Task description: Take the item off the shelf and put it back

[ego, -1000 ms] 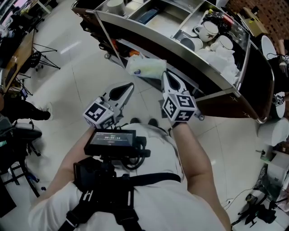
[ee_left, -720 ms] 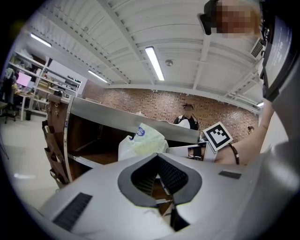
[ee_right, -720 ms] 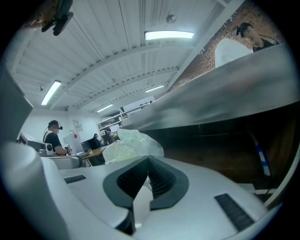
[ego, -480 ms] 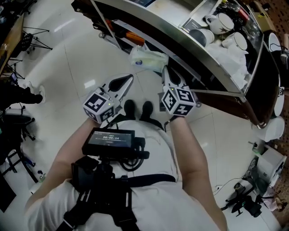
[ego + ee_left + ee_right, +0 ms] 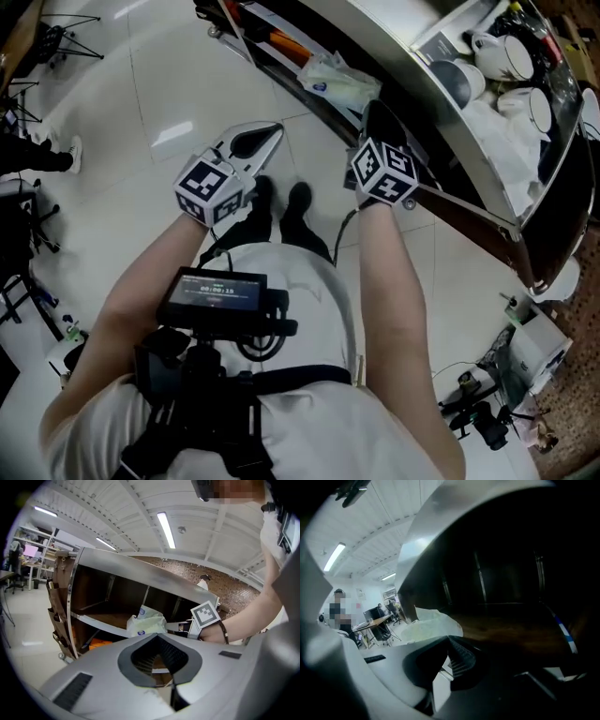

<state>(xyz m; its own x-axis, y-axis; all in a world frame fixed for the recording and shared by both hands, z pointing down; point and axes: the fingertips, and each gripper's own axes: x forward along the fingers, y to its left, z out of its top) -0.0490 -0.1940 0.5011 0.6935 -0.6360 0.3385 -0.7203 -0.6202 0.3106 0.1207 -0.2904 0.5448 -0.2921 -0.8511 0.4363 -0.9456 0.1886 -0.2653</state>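
The pale green bag [image 5: 336, 82] lies on a lower board of the steel shelf [image 5: 140, 573], at the board's front edge. My right gripper [image 5: 449, 639] reaches in under the shelf top. Its jaws are pressed together and, as far as the dark lets me judge, nip the bag's near edge. My left gripper [image 5: 157, 635] hangs out over the white floor [image 5: 169, 84], jaws closed on nothing, pointing toward the bag but apart from it.

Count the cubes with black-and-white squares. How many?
2. One cube sits on the left gripper, over the floor; the other on the right gripper, which holds the bag at the shelf. None seems hidden.
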